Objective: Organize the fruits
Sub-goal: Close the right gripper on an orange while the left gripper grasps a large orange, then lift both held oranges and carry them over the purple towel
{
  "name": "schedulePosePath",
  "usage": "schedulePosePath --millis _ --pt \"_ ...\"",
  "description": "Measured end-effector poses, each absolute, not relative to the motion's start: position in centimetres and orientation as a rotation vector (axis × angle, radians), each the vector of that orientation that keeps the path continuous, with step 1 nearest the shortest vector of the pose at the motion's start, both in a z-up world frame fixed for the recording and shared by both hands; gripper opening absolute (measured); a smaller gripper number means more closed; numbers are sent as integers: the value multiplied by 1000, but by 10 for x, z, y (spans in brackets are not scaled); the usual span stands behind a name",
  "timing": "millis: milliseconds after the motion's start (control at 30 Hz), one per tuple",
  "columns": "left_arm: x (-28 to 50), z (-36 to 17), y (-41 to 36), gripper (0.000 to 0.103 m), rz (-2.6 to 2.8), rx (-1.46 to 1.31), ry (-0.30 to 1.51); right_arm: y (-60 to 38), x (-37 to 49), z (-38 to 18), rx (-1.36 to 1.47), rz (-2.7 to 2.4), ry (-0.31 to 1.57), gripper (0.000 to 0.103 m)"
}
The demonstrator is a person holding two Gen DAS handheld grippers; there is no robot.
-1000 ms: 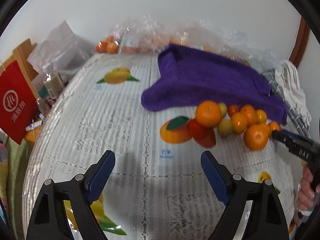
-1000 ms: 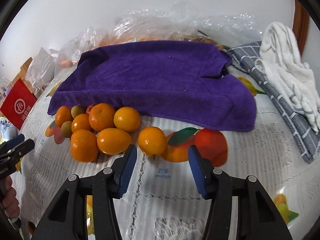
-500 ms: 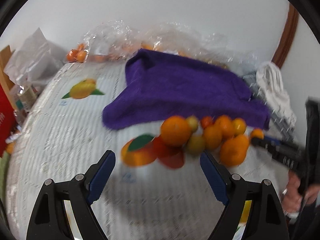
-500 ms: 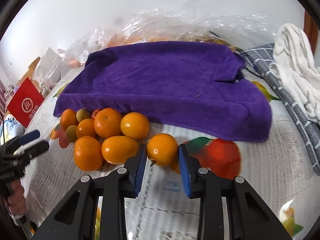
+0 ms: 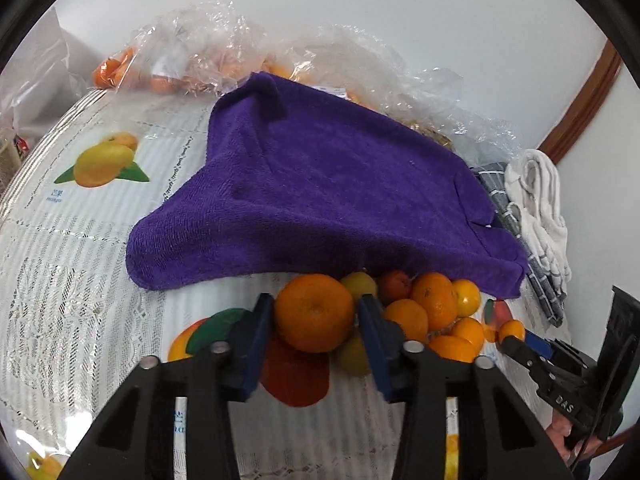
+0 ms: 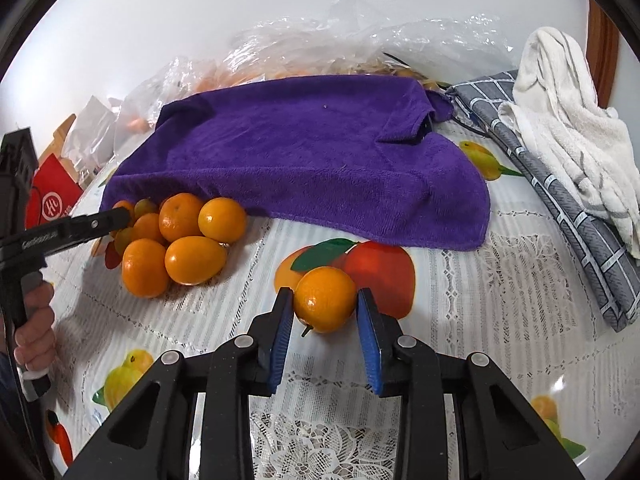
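Jaws closing around big dimpled orange [image 5: 315, 312]; right ones seemingly grip glossy small orange [image 6: 325, 299].

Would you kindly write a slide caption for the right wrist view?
Right gripper shut on a small orange, apart from the fruit pile beside the purple towel.

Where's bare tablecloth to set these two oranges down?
Free: lace fruit-print tablecloth between the purple towel and grey checked cloth; also left of the towel, by the printed mango. Crowded: the orange pile at the towel's edge.
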State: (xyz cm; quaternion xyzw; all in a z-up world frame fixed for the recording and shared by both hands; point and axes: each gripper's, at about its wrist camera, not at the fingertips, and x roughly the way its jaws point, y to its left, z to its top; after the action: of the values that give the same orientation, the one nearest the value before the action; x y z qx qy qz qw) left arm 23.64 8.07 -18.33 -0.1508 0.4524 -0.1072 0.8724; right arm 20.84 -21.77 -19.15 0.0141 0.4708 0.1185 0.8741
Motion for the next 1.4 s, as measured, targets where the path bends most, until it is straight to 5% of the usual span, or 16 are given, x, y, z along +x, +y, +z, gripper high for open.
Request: schedulePosePath --millis 100,300,533,967,1267,1400 --pt "235 -181 86 38 -227 -332 956 -218 208 -191 31 247 984 33" --pt "220 -174 94 38 -97 -190 945 -220 205 -188 16 207 958 51" --pt "218 -180 97 40 -100 -191 942 -219 208 -195 54 193 968 52" --pt "216 -184 84 67 -109 -129 912 -209 211 -198 -4 144 966 53" --pt "215 -184 83 67 -113 -141 903 -210 208 -199 -2 130 954 49" --pt "215 -183 89 51 -92 -174 890 -213 207 -198 14 129 946 41"
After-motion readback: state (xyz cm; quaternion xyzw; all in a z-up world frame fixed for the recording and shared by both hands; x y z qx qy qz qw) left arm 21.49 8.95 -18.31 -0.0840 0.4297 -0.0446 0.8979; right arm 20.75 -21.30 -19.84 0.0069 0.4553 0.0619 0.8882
